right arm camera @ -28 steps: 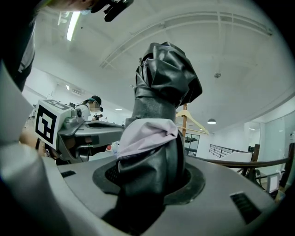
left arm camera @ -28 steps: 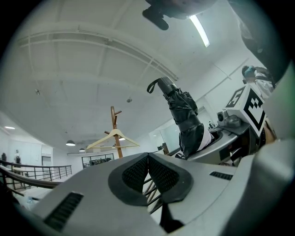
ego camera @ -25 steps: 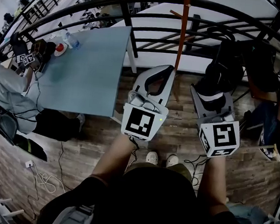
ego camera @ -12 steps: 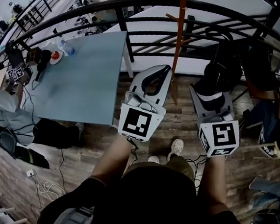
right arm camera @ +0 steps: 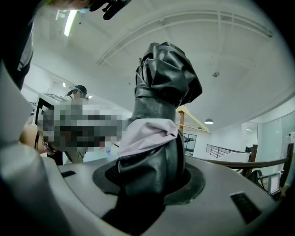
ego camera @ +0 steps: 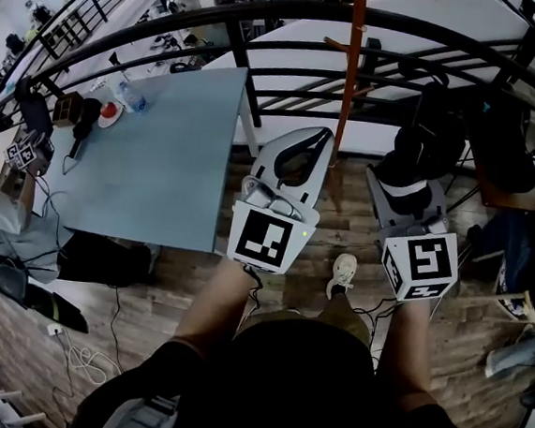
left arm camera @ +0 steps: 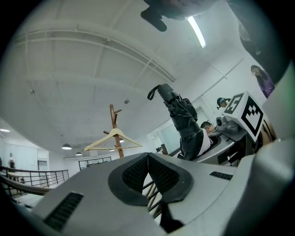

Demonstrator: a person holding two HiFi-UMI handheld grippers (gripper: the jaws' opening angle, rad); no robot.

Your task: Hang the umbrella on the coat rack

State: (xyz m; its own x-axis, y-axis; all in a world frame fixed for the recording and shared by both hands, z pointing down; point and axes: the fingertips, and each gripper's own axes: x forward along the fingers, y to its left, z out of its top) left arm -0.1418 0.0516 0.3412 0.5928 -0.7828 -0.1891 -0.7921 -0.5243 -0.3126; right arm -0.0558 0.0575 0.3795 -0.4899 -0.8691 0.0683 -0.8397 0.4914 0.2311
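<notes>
One step looks done and the main one is left: in the head view the right gripper [ego camera: 409,186] carries the folded black umbrella [ego camera: 428,130] upright, near the pole of the coat rack [ego camera: 351,66] but apart from it, and the left gripper [ego camera: 317,143] beside it carries nothing. In the left gripper view its jaws are pressed together with nothing between them, and the coat rack, bearing only a wooden hanger [left arm camera: 113,138], stands some way ahead. In the right gripper view the jaws pinch the bundled fabric of the umbrella, so I judge that bringing it to a peg and hooking it there is not yet done.
</notes>
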